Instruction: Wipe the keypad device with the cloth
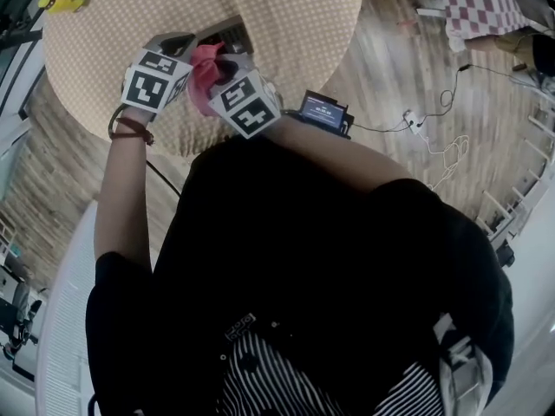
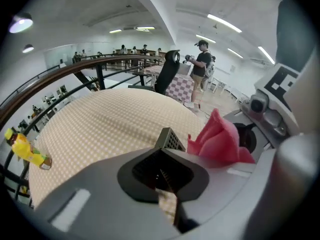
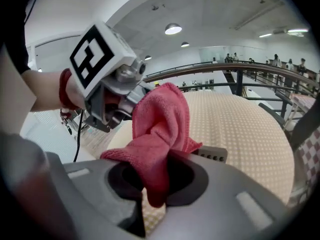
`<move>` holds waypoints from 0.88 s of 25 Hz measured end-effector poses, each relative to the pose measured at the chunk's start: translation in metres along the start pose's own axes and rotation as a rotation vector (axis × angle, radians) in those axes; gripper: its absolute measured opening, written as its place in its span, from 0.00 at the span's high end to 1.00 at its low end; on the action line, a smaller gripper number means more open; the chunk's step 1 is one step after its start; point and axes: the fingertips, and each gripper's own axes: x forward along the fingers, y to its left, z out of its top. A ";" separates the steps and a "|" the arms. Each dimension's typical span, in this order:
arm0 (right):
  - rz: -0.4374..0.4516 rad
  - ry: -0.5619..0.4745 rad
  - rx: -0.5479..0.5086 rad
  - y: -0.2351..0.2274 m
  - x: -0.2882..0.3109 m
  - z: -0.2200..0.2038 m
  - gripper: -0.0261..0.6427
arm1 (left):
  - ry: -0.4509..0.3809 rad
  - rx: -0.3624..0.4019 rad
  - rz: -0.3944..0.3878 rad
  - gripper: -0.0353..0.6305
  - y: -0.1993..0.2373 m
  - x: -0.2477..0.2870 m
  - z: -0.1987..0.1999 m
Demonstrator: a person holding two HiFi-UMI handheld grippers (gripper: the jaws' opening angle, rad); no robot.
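Note:
A grey keypad device (image 1: 227,35) lies on the round tan-checked table (image 1: 286,24). Only a corner of it (image 2: 170,139) shows just beyond my left gripper (image 2: 162,176), whose jaws are shut with nothing seen between them. My right gripper (image 3: 150,189) is shut on a pink cloth (image 3: 157,129), which bunches up above the jaws. One edge of the device (image 3: 212,155) peeks out right behind the cloth. From the head view, both grippers hang close together over the table's near edge, left (image 1: 160,72) and right (image 1: 247,98), with the cloth (image 1: 204,72) between them.
A yellow toy (image 1: 61,1) sits at the table's far left edge. On the wooden floor to the right are a black box with a screen (image 1: 325,111), white cables (image 1: 434,137) and a red-checked table (image 1: 477,3).

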 end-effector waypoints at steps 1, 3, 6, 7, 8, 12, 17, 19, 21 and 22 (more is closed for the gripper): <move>-0.001 0.005 -0.009 -0.002 0.001 -0.004 0.86 | 0.026 0.017 -0.018 0.95 -0.002 0.009 0.001; -0.005 0.008 -0.024 -0.001 0.003 -0.008 0.86 | 0.073 0.047 -0.045 0.95 -0.005 0.020 -0.001; -0.025 0.019 -0.049 0.003 0.014 -0.010 0.86 | 0.114 0.045 -0.053 0.95 0.002 0.030 -0.007; -0.035 0.021 -0.054 0.002 0.020 -0.012 0.86 | 0.127 0.040 -0.052 0.95 0.006 0.034 -0.010; -0.042 0.022 -0.052 0.001 0.026 -0.013 0.86 | 0.144 0.040 -0.051 0.95 0.009 0.038 -0.014; -0.049 0.030 -0.033 0.000 0.034 -0.019 0.86 | 0.193 0.031 -0.066 0.95 0.011 0.049 -0.027; -0.053 0.034 -0.015 -0.007 0.042 -0.022 0.86 | 0.198 0.020 -0.052 0.95 0.014 0.060 -0.027; -0.054 0.033 0.013 -0.010 0.043 -0.024 0.86 | 0.225 0.068 -0.036 0.95 0.013 0.064 -0.028; -0.056 0.037 0.018 -0.012 0.046 -0.024 0.86 | 0.239 0.079 -0.031 0.95 0.013 0.066 -0.028; -0.057 0.039 0.017 -0.013 0.048 -0.024 0.86 | 0.238 0.068 -0.029 0.95 0.015 0.067 -0.028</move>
